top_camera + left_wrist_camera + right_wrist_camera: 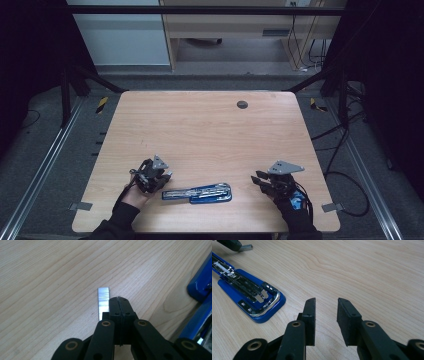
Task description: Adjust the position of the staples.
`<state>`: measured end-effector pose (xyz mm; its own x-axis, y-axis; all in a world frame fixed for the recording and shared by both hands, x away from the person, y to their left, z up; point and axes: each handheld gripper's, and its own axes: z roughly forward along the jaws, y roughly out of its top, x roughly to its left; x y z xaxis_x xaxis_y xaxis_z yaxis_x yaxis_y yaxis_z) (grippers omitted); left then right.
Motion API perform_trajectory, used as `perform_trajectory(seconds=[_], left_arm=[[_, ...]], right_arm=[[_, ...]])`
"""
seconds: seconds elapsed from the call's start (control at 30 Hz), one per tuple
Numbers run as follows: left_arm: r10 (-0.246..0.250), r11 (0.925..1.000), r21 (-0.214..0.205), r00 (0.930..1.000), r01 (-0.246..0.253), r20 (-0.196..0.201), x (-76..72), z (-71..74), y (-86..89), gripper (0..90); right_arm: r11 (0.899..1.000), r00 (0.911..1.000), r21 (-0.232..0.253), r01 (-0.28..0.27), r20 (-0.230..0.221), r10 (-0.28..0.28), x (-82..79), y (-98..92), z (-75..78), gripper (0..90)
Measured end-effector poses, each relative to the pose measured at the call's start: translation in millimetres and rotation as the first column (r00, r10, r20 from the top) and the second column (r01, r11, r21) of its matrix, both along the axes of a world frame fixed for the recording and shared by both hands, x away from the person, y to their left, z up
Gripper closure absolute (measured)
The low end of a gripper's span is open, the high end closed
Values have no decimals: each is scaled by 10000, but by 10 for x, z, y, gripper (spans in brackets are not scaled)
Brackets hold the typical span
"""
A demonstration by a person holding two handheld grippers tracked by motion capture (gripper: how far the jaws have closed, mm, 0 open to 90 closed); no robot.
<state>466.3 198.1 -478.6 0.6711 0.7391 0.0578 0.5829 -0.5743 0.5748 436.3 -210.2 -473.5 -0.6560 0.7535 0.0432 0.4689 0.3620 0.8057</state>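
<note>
- The work shown is judged to be the loading of a stapler: the blue stapler (200,193) is laid open flat on the tabletop (210,130) near the person's edge, with its metal magazine exposed, so the opening step can be taken as done.
- The insertion is judged to be left: the strip of staples (103,302) is not yet seated in the magazine and is seen beside the stapler, at its left end.
- The left claw (119,300) is clenched, its two pads pressed together. The strip is seen just beside the closed tips, projecting past them; whether its near end is pinched by them or merely lies alongside cannot be told.
- In the high view the left claw (159,176) is placed just left of the stapler's open end.
- The right claw (325,315) is released, its jaws parted with nothing between them, and is kept low over bare wood.
- The stapler's rounded blue end (265,308) lies near that claw, off to its left and apart from it.
- Farther off, a small dark round cap (242,104) is set into the tabletop.
</note>
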Motion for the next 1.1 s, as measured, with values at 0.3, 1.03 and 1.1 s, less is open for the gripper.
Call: perform_trajectory(seconds=[0.3, 1.03, 1.1], left_arm=[[76, 9997, -253, 9993, -67, 359, -4, 134, 60, 793], [-51, 9979, 644, 9985, 86, -547, 267, 109, 7, 627], [-85, 9977, 669, 9983, 124, -573, 275, 99, -1, 633]], right_arm=[[10000, 10000, 23, -1, -8, 1, 2, -2, 1, 687], [10000, 9999, 51, -60, -98, 60, 30, -7, -4, 683], [10000, 9999, 51, -50, -104, 50, 30, -6, -4, 684]])
